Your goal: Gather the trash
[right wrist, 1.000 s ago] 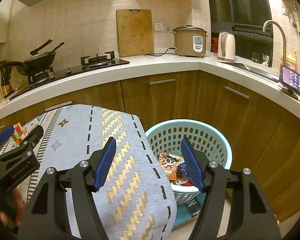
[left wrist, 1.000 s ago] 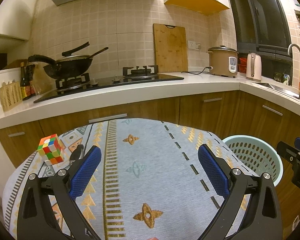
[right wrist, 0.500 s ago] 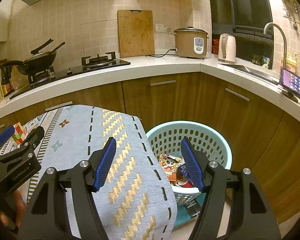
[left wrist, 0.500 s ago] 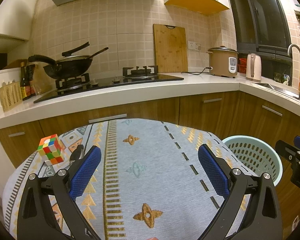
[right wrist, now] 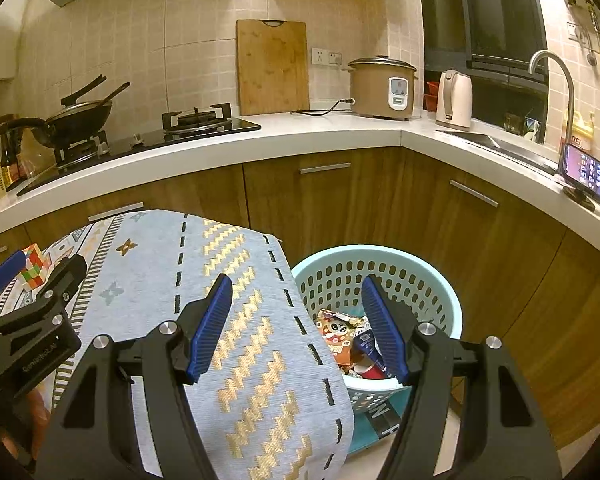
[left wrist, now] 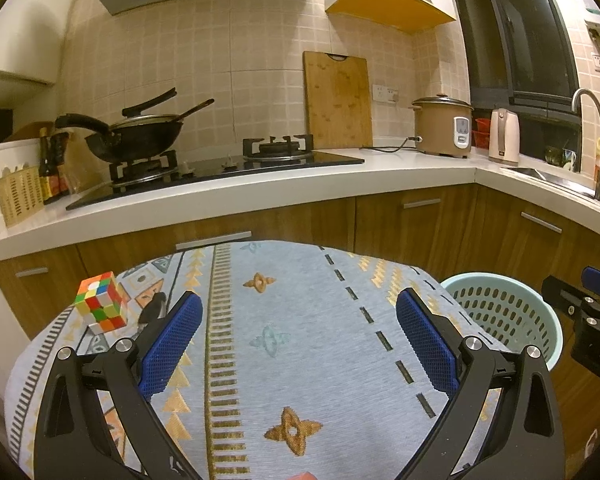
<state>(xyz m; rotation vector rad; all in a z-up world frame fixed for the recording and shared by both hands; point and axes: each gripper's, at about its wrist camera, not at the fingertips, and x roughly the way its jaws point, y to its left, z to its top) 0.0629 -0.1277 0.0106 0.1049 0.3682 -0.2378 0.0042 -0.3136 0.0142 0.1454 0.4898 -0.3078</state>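
Trash (right wrist: 350, 340), snack wrappers as far as I can tell through the glare, lies inside the pale blue basket (right wrist: 444, 288) at lower centre-right of my right wrist view. My right gripper (right wrist: 296, 320) hangs above its rim, jaws spread wide and empty. My left gripper (left wrist: 298, 334) hovers over the patterned cloth (left wrist: 300, 300), jaws wide, nothing between them. A colour cube (left wrist: 101, 302) sits at left.

Left gripper (left wrist: 299, 338): we hold it tilted slightly downward, jaws spread wide, nothing between the blue pads (left wrist: 171, 344). Right gripper (right wrist: 296, 326): ours likewise angled down, jaws apart, empty. Each gripper shows at the edge of the other's view.
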